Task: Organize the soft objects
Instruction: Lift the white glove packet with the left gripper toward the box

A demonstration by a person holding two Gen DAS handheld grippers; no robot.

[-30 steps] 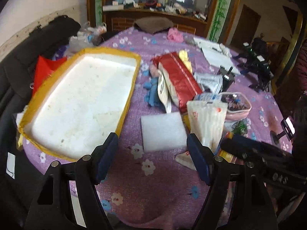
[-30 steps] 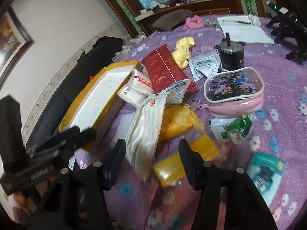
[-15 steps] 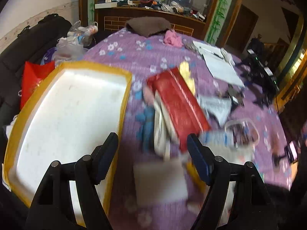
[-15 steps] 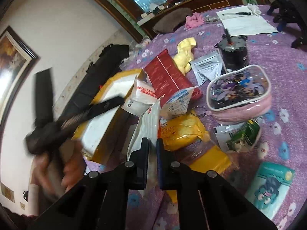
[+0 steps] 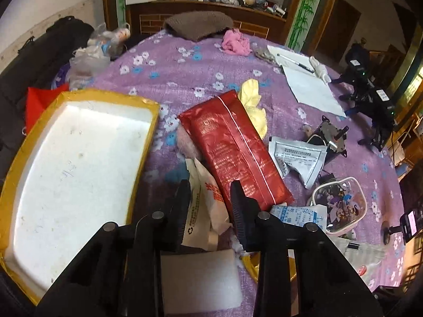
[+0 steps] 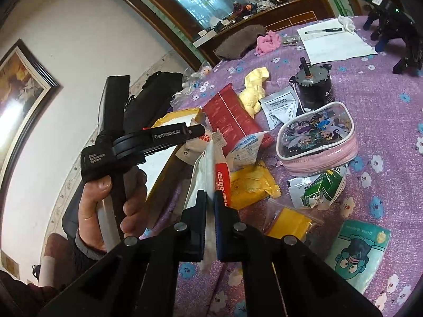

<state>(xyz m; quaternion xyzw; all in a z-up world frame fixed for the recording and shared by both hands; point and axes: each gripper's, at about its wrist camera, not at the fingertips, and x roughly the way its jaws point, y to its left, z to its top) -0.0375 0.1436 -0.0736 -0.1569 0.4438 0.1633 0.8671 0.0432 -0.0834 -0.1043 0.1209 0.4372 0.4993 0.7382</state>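
Observation:
My right gripper [image 6: 210, 198] is shut on a white plastic packet with a red stripe [image 6: 208, 166] and holds it up over the purple flowered table. My left gripper [image 5: 210, 192] has narrowed around a white pouch with orange print [image 5: 203, 206], next to a long red packet [image 5: 232, 145]; whether it grips the pouch I cannot tell. The left gripper also shows in the right wrist view [image 6: 195, 130]. A white foam tray with a yellow rim [image 5: 150, 137] lies at the left. A white foam square [image 5: 198, 280] lies under the left gripper.
A yellow cloth [image 5: 251, 100], pink cloth [image 5: 235, 43] and brown cloth [image 5: 198, 23] lie farther back. A pink-edged clear pouch [image 6: 317, 137], black motor [image 6: 313, 87], yellow packets [image 6: 251, 185], foil sachets [image 5: 298, 155], paper with a pen [image 5: 306, 84] and tripods [image 5: 370, 97] crowd the right.
The right gripper has closed on the white packet and lifted it. The left gripper has moved forward from the foam square to the white pouch and its jaws have narrowed.

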